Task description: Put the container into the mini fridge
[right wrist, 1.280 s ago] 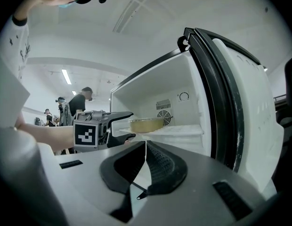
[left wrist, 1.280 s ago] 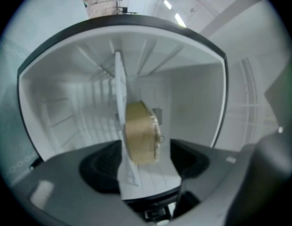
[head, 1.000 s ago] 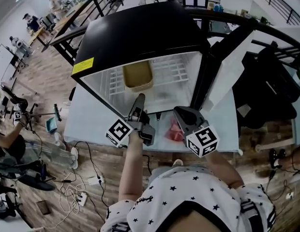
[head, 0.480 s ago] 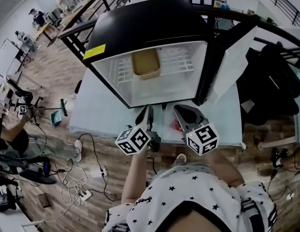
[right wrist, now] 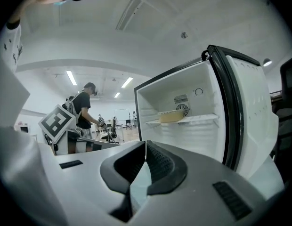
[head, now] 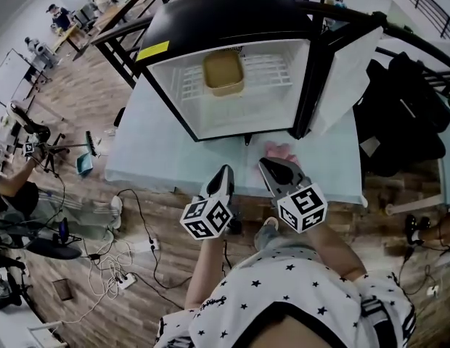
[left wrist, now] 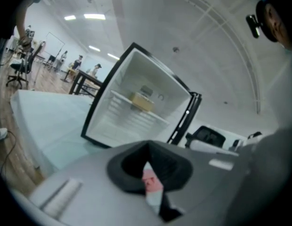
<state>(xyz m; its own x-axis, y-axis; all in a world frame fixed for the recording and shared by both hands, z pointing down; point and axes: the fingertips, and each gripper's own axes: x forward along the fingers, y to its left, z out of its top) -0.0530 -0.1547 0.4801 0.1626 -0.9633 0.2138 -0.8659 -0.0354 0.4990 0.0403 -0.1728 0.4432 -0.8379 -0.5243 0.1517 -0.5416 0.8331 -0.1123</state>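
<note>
Task looks abt done imo: mini fridge (head: pixel 218 27) stands on the table (head: pixel 152 158) w/ its door (head: pixel 348 64) swung wide open, and the container (head: pixel 223 73) sits inside on the wire shelf (head: pixel 268 78), nothing touching it. L gripper (head: pixel 226 171) & R gripper (head: pixel 264 164) are at the table's near edge, well apart from the fridge, jaws together on nothing. A pink thing (head: pixel 279 151) lies just beyond the R gripper. Prob left: shutting the door, if that's wanted

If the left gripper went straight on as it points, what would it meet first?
Most likely the open mini fridge: the left gripper, jaws shut, aims over the table into its lower compartment, under the shelf holding the container. Depth is unclear.
</note>
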